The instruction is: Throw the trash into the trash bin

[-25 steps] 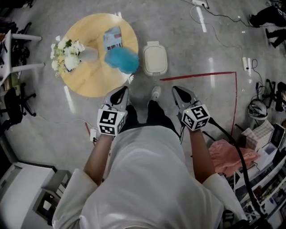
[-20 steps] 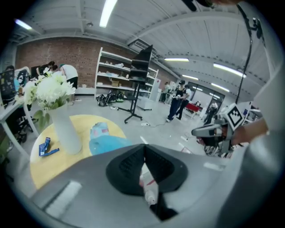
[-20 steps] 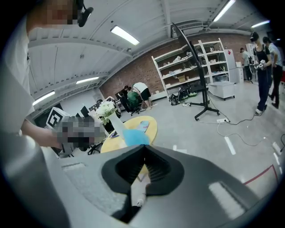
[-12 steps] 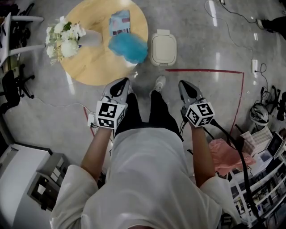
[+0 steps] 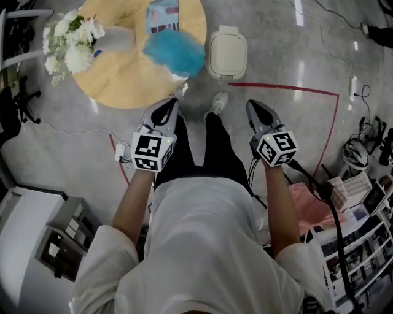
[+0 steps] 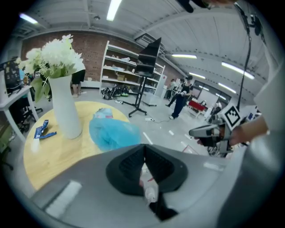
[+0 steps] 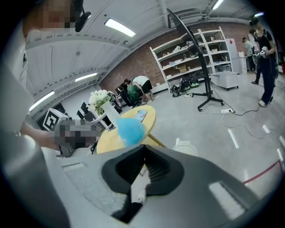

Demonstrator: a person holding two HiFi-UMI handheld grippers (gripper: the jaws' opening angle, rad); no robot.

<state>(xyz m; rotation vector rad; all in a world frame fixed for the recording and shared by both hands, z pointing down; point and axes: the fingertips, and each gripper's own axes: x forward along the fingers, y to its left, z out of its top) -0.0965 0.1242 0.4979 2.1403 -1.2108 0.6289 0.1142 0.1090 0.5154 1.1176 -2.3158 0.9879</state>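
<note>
A crumpled blue plastic bag (image 5: 175,52) lies at the near edge of the round wooden table (image 5: 123,80). The white lidded trash bin (image 5: 227,53) stands on the floor just right of the table. My left gripper (image 5: 166,108) is shut and empty, held over the floor short of the table's edge. My right gripper (image 5: 255,108) is also shut and empty, below and right of the bin. In the left gripper view the blue bag (image 6: 111,133) lies ahead beyond the shut left gripper (image 6: 143,153). The right gripper view shows the blue bag (image 7: 130,129) and the bin (image 7: 185,146) past the right gripper (image 7: 143,161).
A white vase of white flowers (image 5: 67,40) and a printed packet (image 5: 163,13) are on the table. Red tape (image 5: 288,91) marks the floor at the right. Cables, a pink cloth (image 5: 313,211) and cluttered shelves lie at the right; grey equipment (image 5: 37,239) at the lower left.
Both grippers stay shut and have sunk a little. The table, blue bag and bin have slid toward the top of the head view.
</note>
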